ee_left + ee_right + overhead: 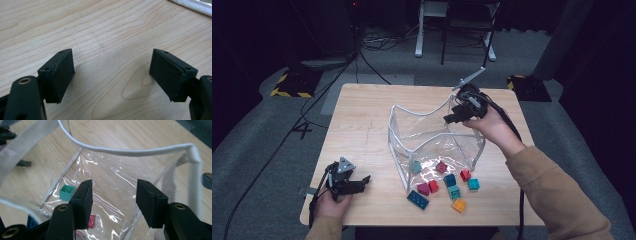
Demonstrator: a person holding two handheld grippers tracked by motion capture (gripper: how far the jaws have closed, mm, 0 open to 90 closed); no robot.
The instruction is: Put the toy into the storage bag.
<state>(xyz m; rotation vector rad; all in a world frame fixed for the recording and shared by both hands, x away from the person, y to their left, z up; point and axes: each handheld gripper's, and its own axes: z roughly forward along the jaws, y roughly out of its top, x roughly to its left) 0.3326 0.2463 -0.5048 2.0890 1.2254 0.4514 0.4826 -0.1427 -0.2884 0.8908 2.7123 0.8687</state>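
Right gripper (451, 116) is up over the far right corner of the clear plastic bag (432, 132), jaws apart with nothing between the pads. In the right gripper view (112, 202) the jaws look down into the bag's open mouth; the white piping rim (130, 152) runs across above them, and a teal brick (67, 192) and a pink one (92, 221) show through the film. Whether the pads touch the film, can't tell.

The bag stands mid-table, mouth up and white-edged, sagging toward the near side. Two bricks lie at its near base, one teal (416, 166) and one red (441, 167); I can't tell if they are inside or just seen through the plastic.

Loose bricks on the wooden table (362, 115) just in front of the bag: dark blue long brick (418, 199), magenta (423, 189), red (433, 186), blue (450, 180), red (465, 175), teal (473, 184), teal (454, 192), orange (459, 205).

Left gripper (362, 182) rests low at the near left corner of the table, well apart from the bag and bricks. Left gripper view (112, 72): jaws wide apart over bare wood, nothing held, and a strip of the bag's white edge (192, 5) in the top right corner.

No readable text, logos or labels on the bag, bricks or grippers.
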